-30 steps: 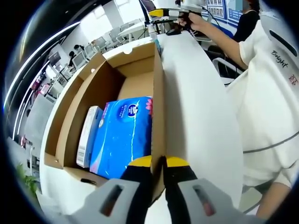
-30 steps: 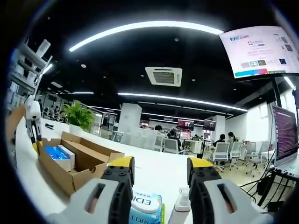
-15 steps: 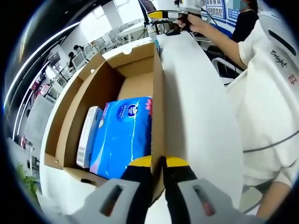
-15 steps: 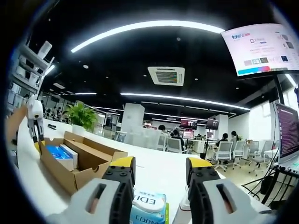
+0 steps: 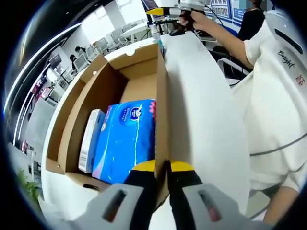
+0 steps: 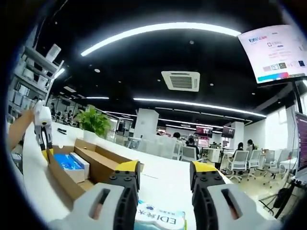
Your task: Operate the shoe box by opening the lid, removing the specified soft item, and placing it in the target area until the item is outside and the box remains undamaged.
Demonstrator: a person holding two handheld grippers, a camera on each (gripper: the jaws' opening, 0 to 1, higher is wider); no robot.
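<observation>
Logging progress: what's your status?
Left tongs shut on shoe box wall. Right tongs open, above the table. Blue tissue pack in box, nothing blocking.

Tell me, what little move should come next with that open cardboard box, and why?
Probably lower the right gripper toward the blue soft tissue pack in the open brown cardboard box. Its jaws stand open and empty above the white table, away from the box, while the left gripper is shut on the box's side wall, steadying it. The lid is already open.

The shoe box is viewed at close range from its rim, downward. It is viewed from farther off at 9 o'clock in the right gripper view, which is aimed level across the room.
</observation>
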